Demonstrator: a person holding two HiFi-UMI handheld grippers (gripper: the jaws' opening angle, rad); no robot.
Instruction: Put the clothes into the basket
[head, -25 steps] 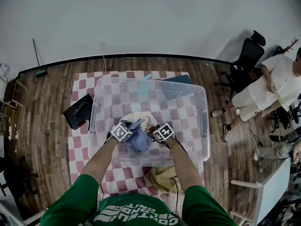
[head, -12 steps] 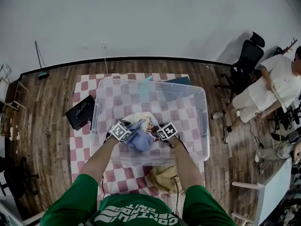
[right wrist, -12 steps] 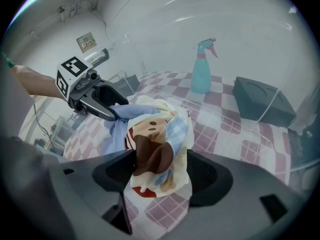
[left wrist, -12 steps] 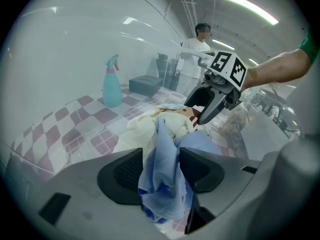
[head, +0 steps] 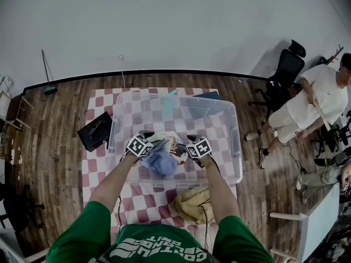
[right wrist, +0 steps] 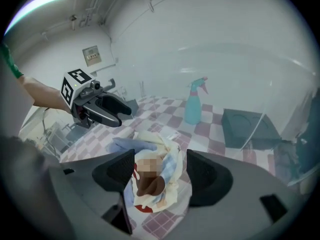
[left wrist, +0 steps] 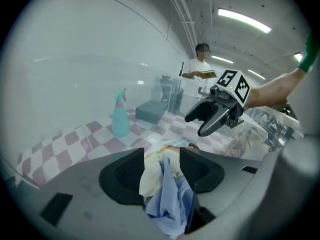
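Note:
The basket is a clear plastic bin (head: 235, 147) on a checked cloth. Inside it lie a blue garment (head: 162, 163) and a cream printed garment (head: 168, 139). My left gripper (head: 154, 141) is shut on a fold of the blue garment (left wrist: 172, 199) together with some cream cloth, which hangs from its pads. My right gripper (head: 184, 144) hovers over the cream garment (right wrist: 157, 184); its jaws have just been opening and stand wide, pads off the cloth. Each gripper shows in the other's view, the right gripper (left wrist: 212, 119) and the left gripper (right wrist: 107, 111). A tan garment (head: 192, 204) lies outside the bin's near wall.
A teal spray bottle (right wrist: 195, 101) and a dark box (right wrist: 245, 126) stand beyond the bin's far wall. A black case (head: 94, 130) lies left of the bin. At the right are a person (head: 318, 103) and an office chair (head: 285, 70).
Both grippers have risen above the heap in the bin. A fold of the blue garment has come up with the left one.

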